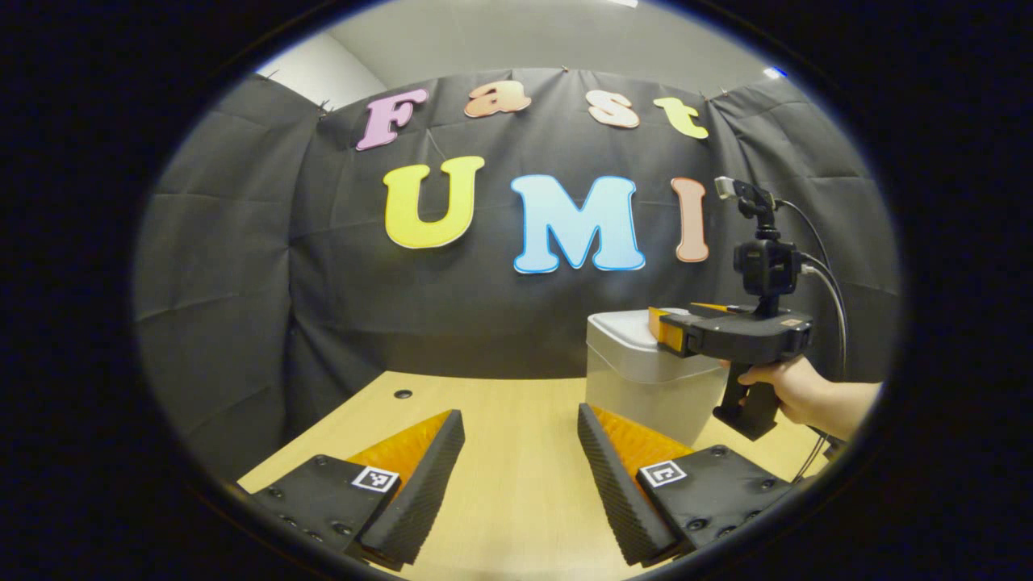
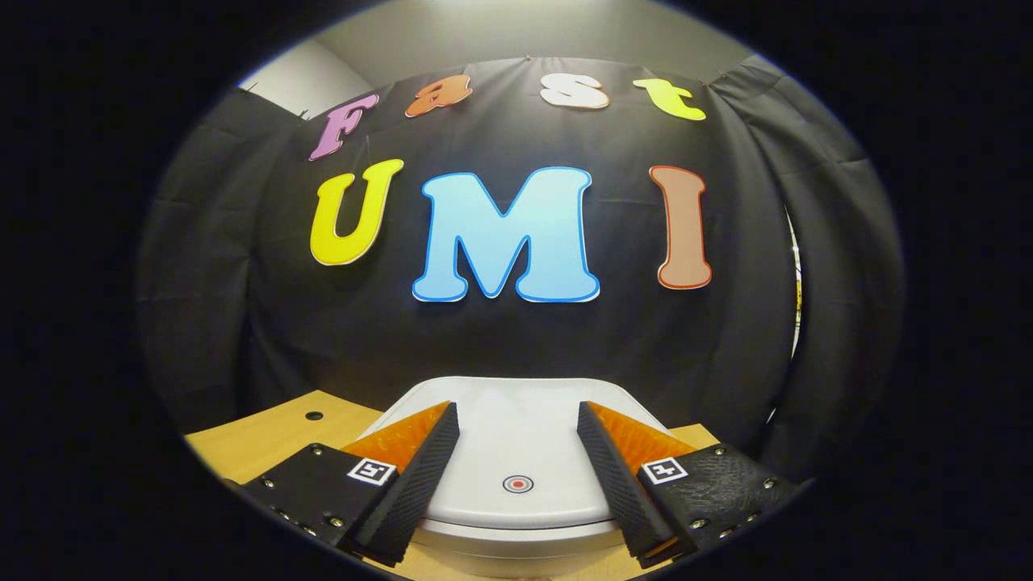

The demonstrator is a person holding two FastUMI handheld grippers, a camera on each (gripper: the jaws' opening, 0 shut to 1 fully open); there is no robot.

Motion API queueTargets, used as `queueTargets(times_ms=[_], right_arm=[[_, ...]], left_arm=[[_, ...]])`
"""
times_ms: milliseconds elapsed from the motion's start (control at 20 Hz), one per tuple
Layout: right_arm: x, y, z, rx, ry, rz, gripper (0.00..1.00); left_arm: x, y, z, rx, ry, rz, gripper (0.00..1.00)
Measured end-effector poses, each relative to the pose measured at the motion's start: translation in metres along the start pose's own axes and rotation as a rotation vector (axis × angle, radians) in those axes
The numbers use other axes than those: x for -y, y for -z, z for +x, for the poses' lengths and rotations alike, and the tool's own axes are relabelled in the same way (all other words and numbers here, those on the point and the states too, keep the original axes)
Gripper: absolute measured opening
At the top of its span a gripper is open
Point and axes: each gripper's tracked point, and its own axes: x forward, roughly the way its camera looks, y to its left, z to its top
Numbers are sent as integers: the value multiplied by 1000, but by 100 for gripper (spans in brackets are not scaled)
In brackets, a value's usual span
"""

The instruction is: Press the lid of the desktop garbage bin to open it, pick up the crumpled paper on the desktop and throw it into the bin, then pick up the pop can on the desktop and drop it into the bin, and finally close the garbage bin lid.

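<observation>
White garbage bin (image 2: 516,452), closed lid with small red-ringed dot (image 2: 517,483); light wood-grain desk (image 1: 516,484) with a dark hole (image 1: 402,394); black cloth wall (image 1: 242,282).

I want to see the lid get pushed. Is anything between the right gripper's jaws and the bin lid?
No. In the right gripper view, the right gripper hovers open over the closed bin lid, nothing between.

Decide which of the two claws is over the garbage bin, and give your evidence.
The right claw is: the closed white bin lid lies directly beneath its open fingers. The left claw is open over bare table, with the bin off to its right.
</observation>
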Motion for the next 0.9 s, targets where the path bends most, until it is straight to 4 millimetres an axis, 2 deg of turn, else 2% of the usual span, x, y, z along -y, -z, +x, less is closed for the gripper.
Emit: queueTargets(times_ms=[150, 350, 400, 500, 650, 700, 850, 900], right_arm=[[0, 10, -1, -25, -10, 21, 96], [0, 8, 2, -22, 0, 28, 98], [0, 8, 3, -20, -2, 18, 98], [0, 0, 1, 4, -3, 12, 97], [1, 0, -2, -20, -5, 55, 95], [4, -1, -5, -37, 6, 49, 95], [4, -11, -23, -34, 25, 15, 95], [1, -16, -30, -22, 22, 4, 95]], left_arm=[[11, 2, -9, -3, -4, 8, 95], [26, -5, -14, 6, 14, 10, 90], [29, -7, -14, 10, 20, 9, 96], [31, -10, -15, 18, 27, 3, 96], [26, -13, -13, 28, 29, -11, 90], [24, -14, -12, 29, 33, -23, 95], [12, -18, -3, 42, 26, -26, 93], [7, -18, 1, 44, 26, -24, 95]])
